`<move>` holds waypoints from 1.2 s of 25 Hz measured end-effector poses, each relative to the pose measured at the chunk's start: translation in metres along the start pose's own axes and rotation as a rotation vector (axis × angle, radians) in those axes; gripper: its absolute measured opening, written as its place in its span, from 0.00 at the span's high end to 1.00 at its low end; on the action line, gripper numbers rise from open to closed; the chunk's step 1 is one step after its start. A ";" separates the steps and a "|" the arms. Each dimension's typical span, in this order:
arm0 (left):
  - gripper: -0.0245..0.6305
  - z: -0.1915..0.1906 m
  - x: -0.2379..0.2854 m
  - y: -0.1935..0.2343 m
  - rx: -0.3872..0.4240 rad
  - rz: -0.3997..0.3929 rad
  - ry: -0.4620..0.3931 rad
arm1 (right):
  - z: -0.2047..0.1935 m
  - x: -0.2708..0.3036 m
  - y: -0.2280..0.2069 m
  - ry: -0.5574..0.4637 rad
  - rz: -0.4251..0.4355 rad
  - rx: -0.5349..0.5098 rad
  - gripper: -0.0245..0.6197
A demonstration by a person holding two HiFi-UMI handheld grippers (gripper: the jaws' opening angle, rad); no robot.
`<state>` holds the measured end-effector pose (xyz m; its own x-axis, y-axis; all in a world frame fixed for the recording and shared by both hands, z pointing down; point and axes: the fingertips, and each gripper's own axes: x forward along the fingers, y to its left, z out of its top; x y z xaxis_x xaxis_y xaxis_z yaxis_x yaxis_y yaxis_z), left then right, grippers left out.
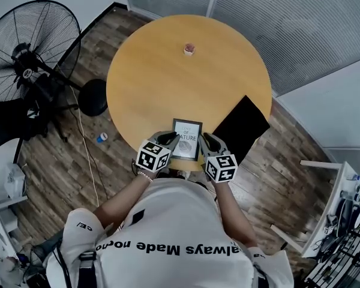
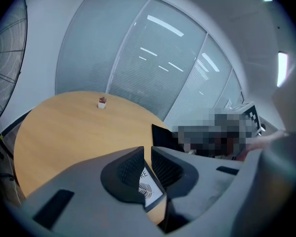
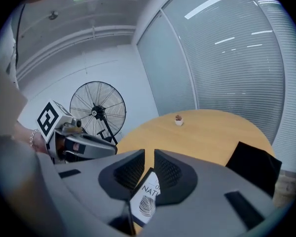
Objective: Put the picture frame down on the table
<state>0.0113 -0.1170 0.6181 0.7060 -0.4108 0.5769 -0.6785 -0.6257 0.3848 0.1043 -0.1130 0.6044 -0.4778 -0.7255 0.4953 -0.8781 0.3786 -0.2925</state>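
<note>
Pinching opposite edges of a dark rectangular picture frame (image 1: pixel 186 138) with a white leaf print, both tools are closed on it. The left gripper (image 1: pixel 168 138) has its ribbed pads nearly together on the frame's left edge, and the right gripper (image 1: pixel 209 140) is clamped on its right edge. The frame sits tilted between them over the near rim of the round light-wood table (image 1: pixel 168 71); whether it touches the top cannot be told. Just beside it on the right lies a flat black rectangular board (image 1: pixel 241 128). A small white pot (image 1: pixel 189 50) stands far across the table. A black pedestal fan (image 1: pixel 30 47) stands on the floor to the left.
</note>
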 end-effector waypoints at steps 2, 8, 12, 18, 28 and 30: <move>0.87 0.015 -0.006 -0.004 0.020 -0.003 -0.039 | 0.017 -0.005 0.004 -0.032 0.006 -0.012 0.85; 0.89 0.053 -0.025 -0.017 0.053 -0.011 -0.127 | 0.062 -0.022 0.014 -0.122 0.031 -0.009 0.86; 0.89 0.077 -0.039 -0.026 0.088 -0.012 -0.179 | 0.086 -0.031 0.020 -0.166 0.039 -0.028 0.86; 0.90 0.113 -0.061 -0.041 0.223 0.025 -0.262 | 0.120 -0.049 0.035 -0.217 0.051 -0.086 0.87; 0.91 0.161 -0.100 -0.058 0.291 0.039 -0.395 | 0.173 -0.077 0.065 -0.317 0.085 -0.170 0.87; 0.91 0.167 -0.106 -0.060 0.291 0.038 -0.415 | 0.181 -0.082 0.070 -0.332 0.093 -0.188 0.87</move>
<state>0.0111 -0.1469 0.4139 0.7431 -0.6287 0.2292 -0.6624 -0.7398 0.1182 0.0863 -0.1315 0.3954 -0.5489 -0.8177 0.1734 -0.8352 0.5282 -0.1532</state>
